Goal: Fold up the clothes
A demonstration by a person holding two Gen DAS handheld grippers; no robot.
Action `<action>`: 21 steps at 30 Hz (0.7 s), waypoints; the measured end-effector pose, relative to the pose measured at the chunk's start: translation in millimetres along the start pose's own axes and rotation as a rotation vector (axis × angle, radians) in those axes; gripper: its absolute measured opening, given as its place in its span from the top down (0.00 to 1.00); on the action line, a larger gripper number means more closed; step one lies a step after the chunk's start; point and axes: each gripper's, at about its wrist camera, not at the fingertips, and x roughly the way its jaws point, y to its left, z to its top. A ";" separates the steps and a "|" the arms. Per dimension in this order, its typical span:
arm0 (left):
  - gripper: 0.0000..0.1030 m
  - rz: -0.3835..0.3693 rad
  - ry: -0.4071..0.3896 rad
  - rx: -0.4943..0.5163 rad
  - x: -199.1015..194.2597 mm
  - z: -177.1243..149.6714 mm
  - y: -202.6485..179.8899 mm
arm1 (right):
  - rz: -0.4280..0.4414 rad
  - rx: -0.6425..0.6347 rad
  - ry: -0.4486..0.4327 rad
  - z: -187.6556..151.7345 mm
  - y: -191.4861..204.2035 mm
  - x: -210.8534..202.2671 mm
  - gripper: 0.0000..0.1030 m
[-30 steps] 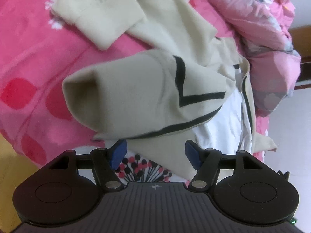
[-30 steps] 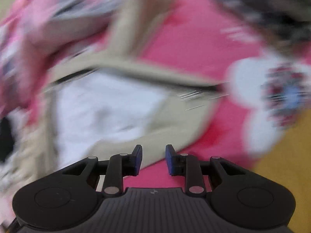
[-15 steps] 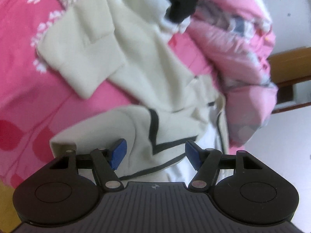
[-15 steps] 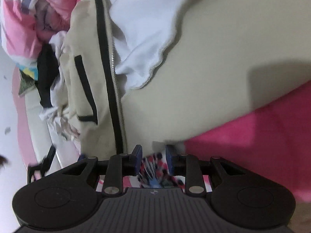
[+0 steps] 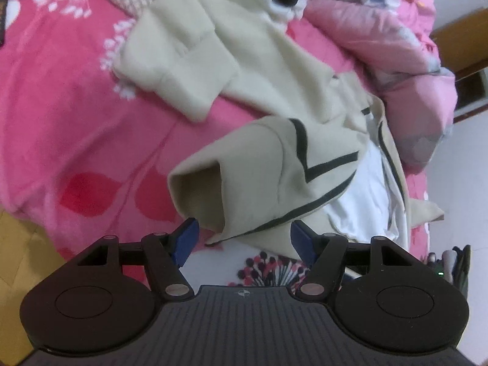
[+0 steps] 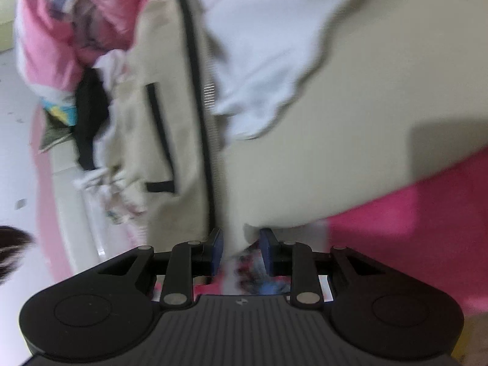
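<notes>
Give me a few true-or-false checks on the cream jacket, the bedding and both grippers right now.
1. The cream zip-up jacket with black stripes lies on a pink flowered bedsheet. True.
2. The left gripper is clamped on the jacket's sleeve cuff. False: its blue pads stand wide apart and press on nothing; the cuff lies just ahead of them.
3. The jacket's lining is white. True.
4. The right gripper is far from the jacket, above bare floor. False: it sits at the jacket's bottom edge, beside the black-edged zipper, jaws narrowly apart.
5. A rumpled pink quilt is piled beyond the jacket in the left wrist view. True.
</notes>
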 end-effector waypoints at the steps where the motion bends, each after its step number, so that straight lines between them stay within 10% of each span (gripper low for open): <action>1: 0.35 0.001 -0.004 -0.012 4.0 0.3 1.9 | 0.023 0.000 0.003 0.7 4.2 2.7 0.72; 9: 0.36 -0.070 -0.021 -0.055 16.8 10.8 0.3 | 0.073 0.037 -0.025 21.8 12.7 35.6 0.62; 15: 0.64 -0.115 0.076 -0.123 30.4 15.2 1.3 | 0.092 -0.012 -0.062 38.8 23.7 48.0 0.62; 21: 0.81 -0.429 0.091 -0.528 36.6 13.6 23.9 | 0.117 -0.020 -0.067 38.0 29.2 43.7 0.57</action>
